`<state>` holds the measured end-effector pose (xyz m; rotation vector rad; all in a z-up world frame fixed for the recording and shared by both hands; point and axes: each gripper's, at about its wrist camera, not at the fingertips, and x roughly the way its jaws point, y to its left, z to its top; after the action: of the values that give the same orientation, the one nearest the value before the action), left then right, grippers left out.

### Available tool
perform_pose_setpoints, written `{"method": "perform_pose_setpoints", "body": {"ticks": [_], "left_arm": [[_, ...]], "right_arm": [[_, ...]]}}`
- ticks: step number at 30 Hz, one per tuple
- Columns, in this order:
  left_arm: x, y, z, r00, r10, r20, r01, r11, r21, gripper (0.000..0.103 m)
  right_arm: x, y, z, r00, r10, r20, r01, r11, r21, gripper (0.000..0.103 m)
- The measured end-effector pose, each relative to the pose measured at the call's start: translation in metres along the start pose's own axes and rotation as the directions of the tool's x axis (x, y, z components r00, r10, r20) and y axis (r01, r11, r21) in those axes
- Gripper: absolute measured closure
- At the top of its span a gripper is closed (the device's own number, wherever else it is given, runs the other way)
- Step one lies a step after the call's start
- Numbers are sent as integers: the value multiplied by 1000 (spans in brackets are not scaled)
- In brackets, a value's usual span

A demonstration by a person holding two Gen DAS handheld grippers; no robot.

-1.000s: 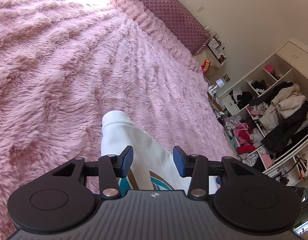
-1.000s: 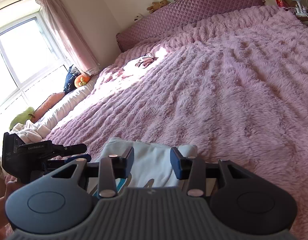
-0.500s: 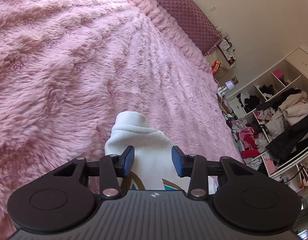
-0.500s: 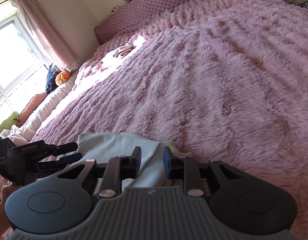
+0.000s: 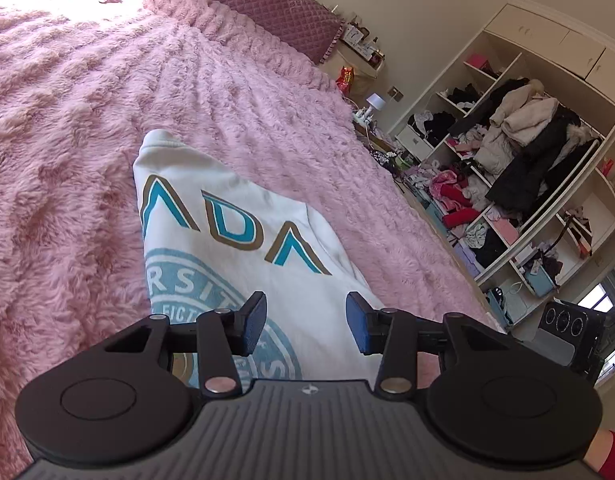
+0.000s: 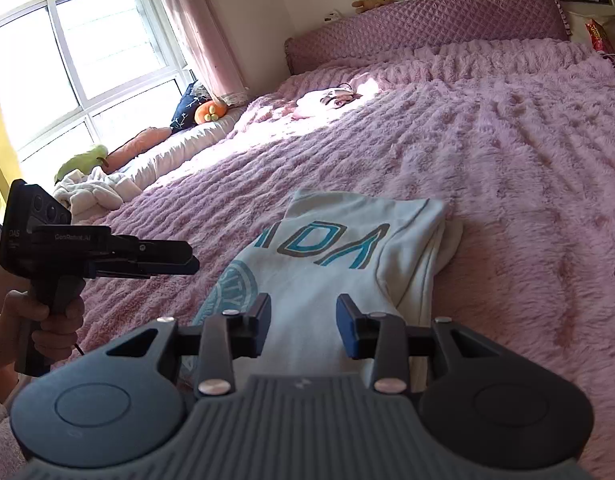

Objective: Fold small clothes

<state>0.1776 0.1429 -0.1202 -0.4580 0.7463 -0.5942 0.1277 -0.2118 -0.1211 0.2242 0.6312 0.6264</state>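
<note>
Two grippers hover with jaws apart and empty over a white sweatshirt (image 5: pixel 243 248) lying folded lengthwise on the pink furry blanket (image 5: pixel 67 128), the left gripper (image 5: pixel 305 322) above its printed front and the right gripper (image 6: pixel 303 326) just beside it.
</note>
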Motion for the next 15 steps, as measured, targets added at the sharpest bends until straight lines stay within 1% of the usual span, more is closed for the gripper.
{"method": "perform_pose_setpoints", "body": {"ticks": [3, 6, 7, 9, 13, 15], "left_arm": [[4, 0, -21, 999, 23, -24, -24, 1000, -18, 53], [10, 15, -33, 998, 25, -51, -29, 996, -87, 53], [11, 21, -38, 998, 36, -54, -42, 993, -107, 53], [17, 35, -49, 997, 33, -73, -43, 988, -145, 54], [16, 48, -59, 999, 15, -43, -23, 981, -195, 58], [15, 47, -58, 999, 29, -41, -37, 980, -194, 60]], "right_arm": [[3, -6, -24, 997, -49, -57, 50, 999, 18, 71], [5, -18, -43, 990, -97, -101, 102, 993, 52, 72], [6, -23, -48, 989, -96, -109, 104, 992, 76, 72], [7, -30, -55, 991, -81, -111, 94, 988, 120, 73], [14, -33, -62, 988, -89, -126, 104, 988, 112, 75], [14, -32, -64, 987, -92, -128, 107, 988, 107, 75]]}}
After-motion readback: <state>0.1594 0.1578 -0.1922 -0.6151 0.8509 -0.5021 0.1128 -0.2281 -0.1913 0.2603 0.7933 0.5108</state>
